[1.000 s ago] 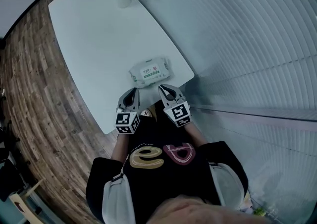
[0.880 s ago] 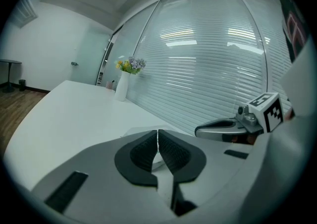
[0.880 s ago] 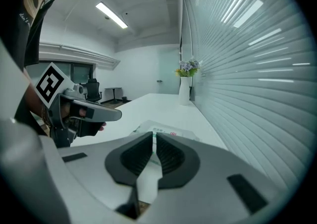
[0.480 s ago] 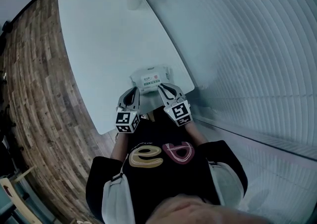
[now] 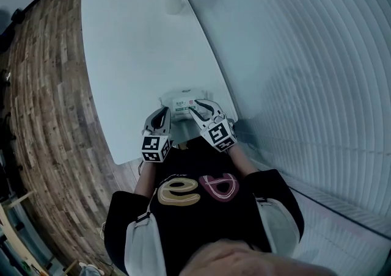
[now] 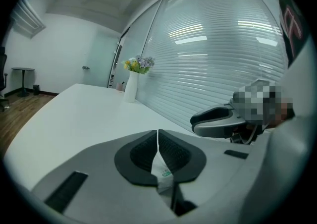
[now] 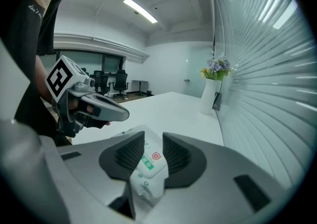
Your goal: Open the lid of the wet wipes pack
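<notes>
white pack (image 7: 147,167), seemingly between opening r claw (image 7: 154,139)

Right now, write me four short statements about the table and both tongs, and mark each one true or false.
1. The left tongs have their jaws together. True.
2. The right tongs are clamped shut. False: their jaws stand apart, having just been opening, and the wet wipes pack shows through the gap.
3. The wet wipes pack lies by the near edge of the table, just ahead of both tongs. True.
4. The vase of flowers stands right beside the pack. False: it stands at the far end of the table, next to the blinds.
</notes>
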Action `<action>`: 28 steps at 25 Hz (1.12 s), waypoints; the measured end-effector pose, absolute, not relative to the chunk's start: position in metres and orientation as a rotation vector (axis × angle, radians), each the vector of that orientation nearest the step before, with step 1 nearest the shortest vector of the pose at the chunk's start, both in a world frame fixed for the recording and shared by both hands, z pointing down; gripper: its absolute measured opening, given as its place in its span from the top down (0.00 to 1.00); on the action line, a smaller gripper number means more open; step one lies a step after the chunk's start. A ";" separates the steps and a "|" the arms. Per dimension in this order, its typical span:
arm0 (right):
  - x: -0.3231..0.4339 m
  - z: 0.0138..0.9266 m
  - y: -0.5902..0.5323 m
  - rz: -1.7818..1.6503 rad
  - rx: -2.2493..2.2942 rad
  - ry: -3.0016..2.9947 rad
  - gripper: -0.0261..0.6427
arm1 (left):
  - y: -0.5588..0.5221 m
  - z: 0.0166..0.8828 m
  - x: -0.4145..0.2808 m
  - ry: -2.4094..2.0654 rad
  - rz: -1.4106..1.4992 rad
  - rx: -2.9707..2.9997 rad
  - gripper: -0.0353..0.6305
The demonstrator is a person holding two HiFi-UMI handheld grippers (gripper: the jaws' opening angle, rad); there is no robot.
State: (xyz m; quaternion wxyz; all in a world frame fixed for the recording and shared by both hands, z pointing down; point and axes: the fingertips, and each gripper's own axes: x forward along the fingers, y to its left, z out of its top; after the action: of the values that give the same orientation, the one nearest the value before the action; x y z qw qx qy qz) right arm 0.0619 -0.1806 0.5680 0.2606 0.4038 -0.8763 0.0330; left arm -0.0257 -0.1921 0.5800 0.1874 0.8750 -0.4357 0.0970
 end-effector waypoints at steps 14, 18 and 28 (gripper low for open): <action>0.045 0.594 -0.195 -0.016 0.577 -2.334 0.68 | -0.199 0.598 -0.016 -1.271 0.373 2.441 0.92; 0.037 0.601 -0.193 -0.045 0.443 -2.290 0.64 | -0.198 0.601 -0.016 -1.269 0.404 2.428 0.92; 0.026 0.618 -0.181 -0.163 0.225 -2.181 0.58 | -0.199 0.611 -0.015 -1.247 0.506 2.400 0.92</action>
State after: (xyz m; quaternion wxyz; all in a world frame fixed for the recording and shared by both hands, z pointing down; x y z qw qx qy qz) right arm 0.0260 -0.1811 0.6177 0.4542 0.0910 -0.8838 -0.0659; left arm -0.0146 -0.1992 0.6112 0.1939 0.8558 -0.4445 0.1803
